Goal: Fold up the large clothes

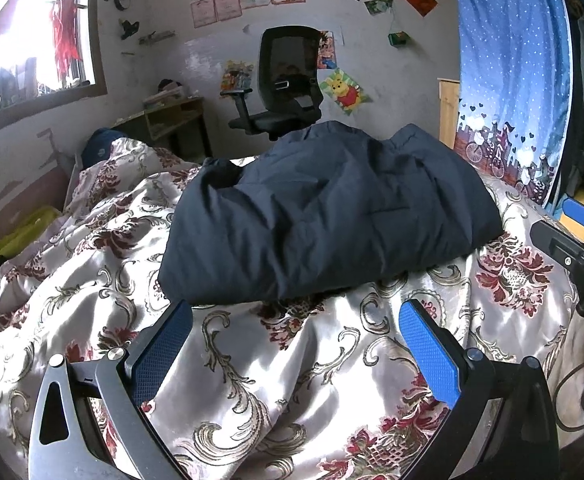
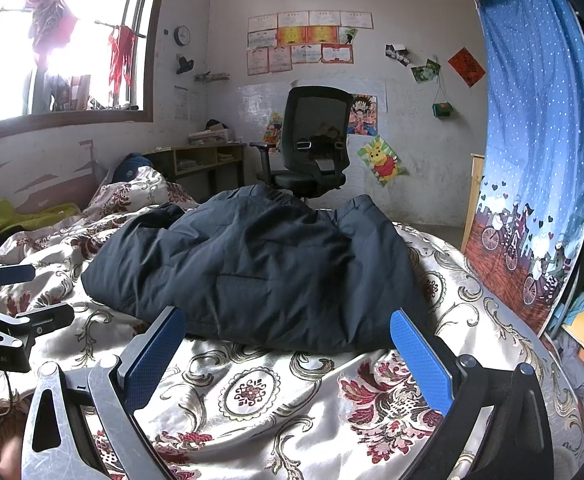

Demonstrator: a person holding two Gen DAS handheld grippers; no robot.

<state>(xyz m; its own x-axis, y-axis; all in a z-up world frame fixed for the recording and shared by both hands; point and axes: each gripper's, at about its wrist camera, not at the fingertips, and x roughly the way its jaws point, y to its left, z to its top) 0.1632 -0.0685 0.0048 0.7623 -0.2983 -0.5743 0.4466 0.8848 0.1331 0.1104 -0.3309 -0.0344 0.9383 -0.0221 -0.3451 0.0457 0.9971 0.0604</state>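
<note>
Left claw (image 1: 294,340) and right claw (image 2: 287,350) gape before jacket's (image 1: 324,216) near edge.

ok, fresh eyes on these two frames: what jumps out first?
The dark navy padded jacket, lying in a bulky heap in the middle of the floral satin bedspread. Both tongs sit open and empty just short of its near edge, left tongs and right tongs. Behind the bed, a black office chair stands against the poster-covered wall, with a bright blue curtain on the right.
</note>
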